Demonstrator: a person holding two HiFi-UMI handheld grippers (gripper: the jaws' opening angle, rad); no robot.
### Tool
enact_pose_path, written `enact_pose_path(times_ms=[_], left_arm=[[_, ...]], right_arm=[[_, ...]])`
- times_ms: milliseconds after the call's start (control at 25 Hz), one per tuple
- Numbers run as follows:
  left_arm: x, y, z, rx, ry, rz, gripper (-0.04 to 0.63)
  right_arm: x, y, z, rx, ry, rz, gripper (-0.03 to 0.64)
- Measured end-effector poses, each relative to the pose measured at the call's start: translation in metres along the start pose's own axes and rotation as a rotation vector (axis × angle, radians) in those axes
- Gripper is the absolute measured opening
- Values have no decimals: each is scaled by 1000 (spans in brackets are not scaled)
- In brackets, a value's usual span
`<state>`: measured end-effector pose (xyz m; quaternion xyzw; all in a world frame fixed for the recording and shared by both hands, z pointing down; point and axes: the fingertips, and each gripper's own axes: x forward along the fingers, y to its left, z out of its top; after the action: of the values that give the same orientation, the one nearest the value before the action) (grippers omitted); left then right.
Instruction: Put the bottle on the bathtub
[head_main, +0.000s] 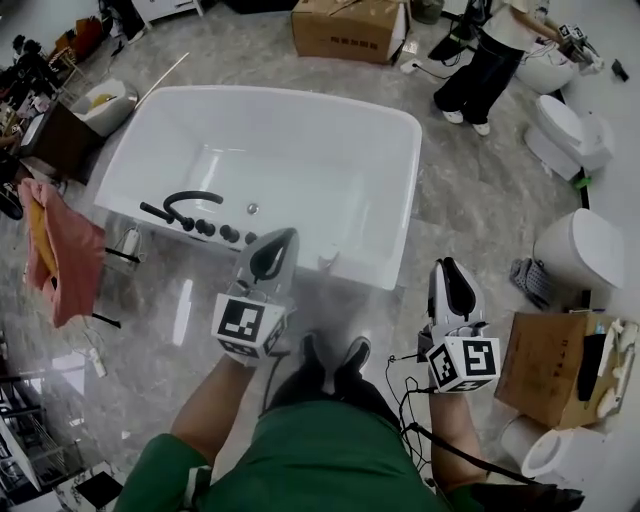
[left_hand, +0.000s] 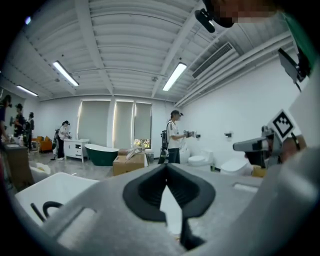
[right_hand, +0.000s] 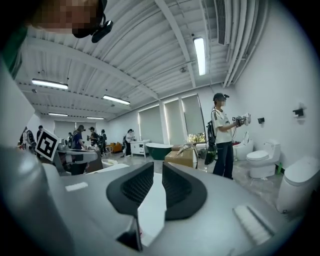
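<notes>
Bottle, as far as its small size lets one tell, is the pale item standing on a low rack just beside the tap end of the white bathtub, outside the tub and untouched. The left gripper hovers by the near rim with its jaws closed tip to tip on nothing, and the right gripper hangs off to the side, a slit apart and empty. The reach likely comes first: the left jaws should spread wide, approach the rack level and take the bottle around its body, upright.

The head view looks steeply down, close over the bathtub's near rim. The left gripper view and right gripper view face level across the room, sharing the cardboard box and the standing person.
</notes>
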<state>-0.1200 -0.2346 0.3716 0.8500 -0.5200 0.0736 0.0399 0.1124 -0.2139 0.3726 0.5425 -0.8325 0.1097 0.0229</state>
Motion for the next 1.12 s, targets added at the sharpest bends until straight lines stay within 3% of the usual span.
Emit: enact_pose_path(times_ms=[400, 560, 760, 1120], left_arm=[[-27, -16, 73, 14, -104, -6, 40], [-34, -18, 84, -1, -113, -14, 54], [-41, -20, 87, -100, -115, -43, 89], [-37, -23, 94, -56, -106, -22, 118]], right_arm=[[-34, 17, 68, -46, -145, 28, 54], [-45, 19, 80, -53, -164, 29, 54], [-54, 13, 88, -55, -183, 28, 54], [-55, 8, 103, -80, -196, 67, 55]])
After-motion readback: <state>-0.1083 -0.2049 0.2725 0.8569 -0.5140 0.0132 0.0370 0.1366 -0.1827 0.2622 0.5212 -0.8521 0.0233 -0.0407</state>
